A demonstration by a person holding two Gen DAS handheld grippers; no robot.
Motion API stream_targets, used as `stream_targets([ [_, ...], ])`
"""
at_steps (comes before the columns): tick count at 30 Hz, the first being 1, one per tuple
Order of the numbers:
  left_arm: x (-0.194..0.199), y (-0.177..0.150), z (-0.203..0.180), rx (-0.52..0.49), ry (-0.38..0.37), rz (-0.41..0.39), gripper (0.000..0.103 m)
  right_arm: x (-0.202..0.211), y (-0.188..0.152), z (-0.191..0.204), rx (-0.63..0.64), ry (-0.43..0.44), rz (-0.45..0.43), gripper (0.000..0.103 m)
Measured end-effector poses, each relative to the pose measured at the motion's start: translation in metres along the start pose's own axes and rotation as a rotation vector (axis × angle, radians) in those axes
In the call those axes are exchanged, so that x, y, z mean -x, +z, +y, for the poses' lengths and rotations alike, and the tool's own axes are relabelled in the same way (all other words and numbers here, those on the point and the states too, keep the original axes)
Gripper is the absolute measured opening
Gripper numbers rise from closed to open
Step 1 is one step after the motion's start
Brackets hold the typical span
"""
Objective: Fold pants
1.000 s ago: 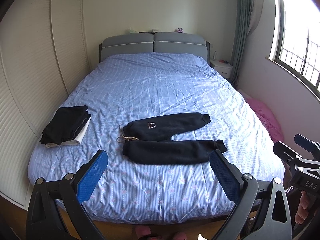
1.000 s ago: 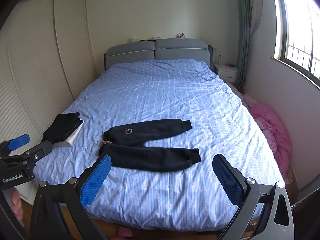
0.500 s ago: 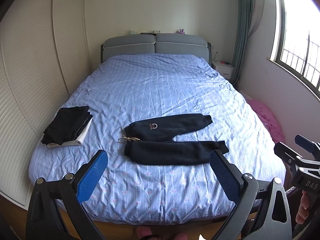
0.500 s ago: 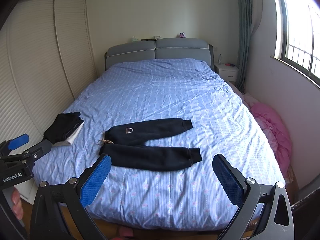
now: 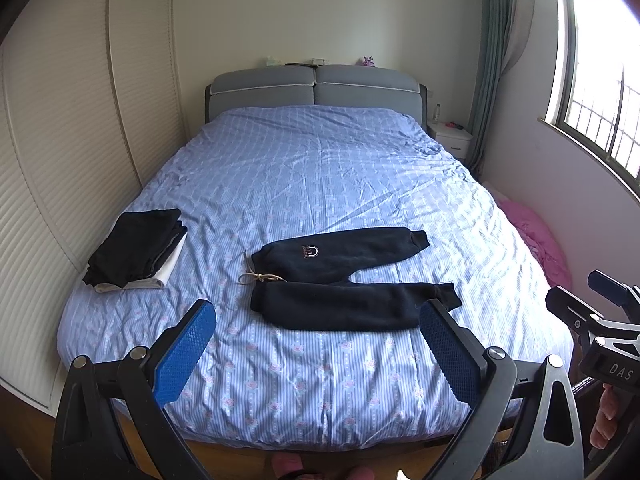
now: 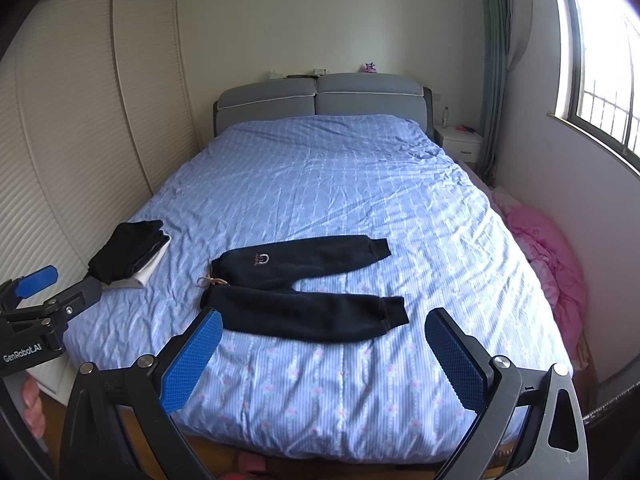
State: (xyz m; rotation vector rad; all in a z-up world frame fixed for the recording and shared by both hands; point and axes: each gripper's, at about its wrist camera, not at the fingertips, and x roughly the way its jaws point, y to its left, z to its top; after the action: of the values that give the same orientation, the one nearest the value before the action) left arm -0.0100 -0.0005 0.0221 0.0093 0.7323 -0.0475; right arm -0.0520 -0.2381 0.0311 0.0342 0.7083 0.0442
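Note:
Dark navy pants lie spread flat near the foot of the bed, waist to the left with a tan drawstring, both legs pointing right. They also show in the right wrist view. My left gripper is open and empty, held off the bed's foot, short of the pants. My right gripper is open and empty, likewise short of the pants. Each gripper appears at the edge of the other's view.
A stack of folded dark clothes sits on the bed's left edge. A louvred wardrobe stands at left. A pink heap lies on the floor at right, under the window. A white nightstand stands by the headboard.
Both grippers have drifted slightly, and the view has shifted a little toward the bed. The pants have not moved and both grippers stay open.

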Motion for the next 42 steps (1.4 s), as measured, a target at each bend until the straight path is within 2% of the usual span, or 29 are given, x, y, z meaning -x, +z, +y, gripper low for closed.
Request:
stream_targets([
  [12,-0.042,0.002,0.024,0.030,0.027,0.065,0.103,-0.035,0.003,0.010,-0.001,-0.006,0.058,0.102],
  [19,-0.110,-0.001,0.060,0.039,0.026,0.139,0.103,-0.097,-0.001,0.025,-0.024,-0.028,0.147,0.102],
  [22,-0.151,-0.002,0.076,0.038,0.011,0.187,0.103,-0.133,-0.008,0.031,-0.052,-0.029,0.208,0.102],
  [27,-0.221,-0.011,0.092,0.064,-0.020,0.318,0.103,-0.192,-0.022,0.032,-0.091,-0.076,0.289,0.102],
  [33,-0.297,-0.037,0.103,0.123,-0.022,0.472,0.102,-0.256,-0.049,-0.003,-0.270,-0.102,0.420,0.101],
  [38,-0.355,-0.063,0.105,0.241,-0.025,0.604,0.102,-0.304,-0.068,-0.039,-0.372,-0.125,0.516,0.097],
  [42,-0.389,-0.076,0.102,0.334,-0.021,0.676,0.102,-0.345,-0.078,-0.061,-0.405,-0.107,0.595,0.095],
])
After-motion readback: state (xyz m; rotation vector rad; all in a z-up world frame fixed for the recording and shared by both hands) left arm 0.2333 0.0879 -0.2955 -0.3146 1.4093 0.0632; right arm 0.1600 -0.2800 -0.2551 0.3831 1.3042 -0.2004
